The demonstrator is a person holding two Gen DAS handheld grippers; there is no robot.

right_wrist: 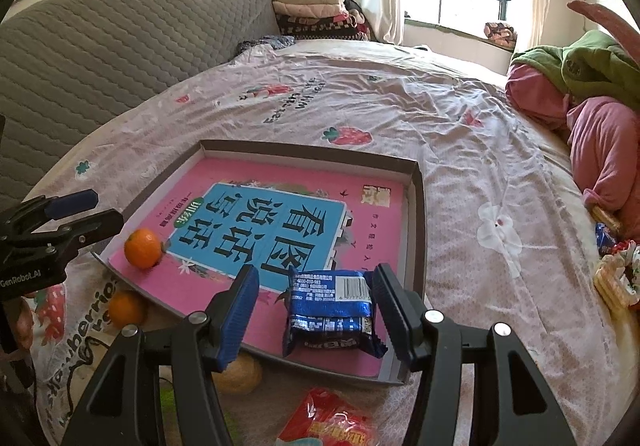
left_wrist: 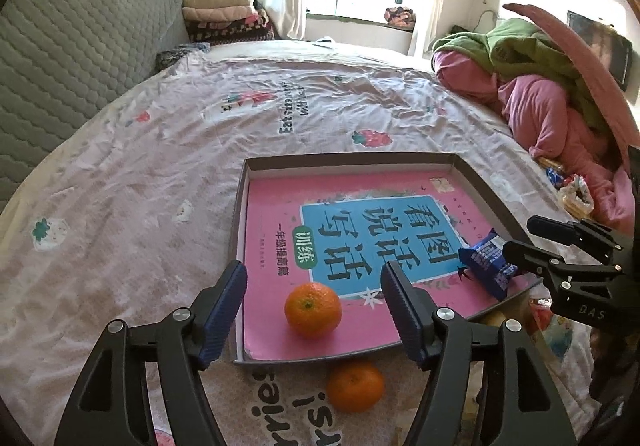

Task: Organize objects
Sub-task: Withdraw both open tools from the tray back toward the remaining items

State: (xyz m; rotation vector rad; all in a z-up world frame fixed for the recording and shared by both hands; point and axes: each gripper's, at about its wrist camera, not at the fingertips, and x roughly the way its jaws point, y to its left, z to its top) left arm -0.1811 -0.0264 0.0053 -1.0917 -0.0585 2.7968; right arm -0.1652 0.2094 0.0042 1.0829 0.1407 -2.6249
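A shallow cardboard tray (left_wrist: 476,181) is seen on the bed sheet (left_wrist: 160,185), with a pink book (left_wrist: 280,205) lying flat inside it. One orange (left_wrist: 313,309) sits on the book, near the tray's front wall. The left gripper (left_wrist: 312,310) is held wide apart around that orange, and nothing is gripped. A second orange (left_wrist: 355,386) lies just outside the tray's front wall. A blue snack packet (right_wrist: 332,310) rests on the book at the tray's near corner. The right gripper (right_wrist: 316,310) is spread around the packet, not squeezing it. A red packet (right_wrist: 332,422) and a round bun (right_wrist: 240,374) are seen just outside the tray.
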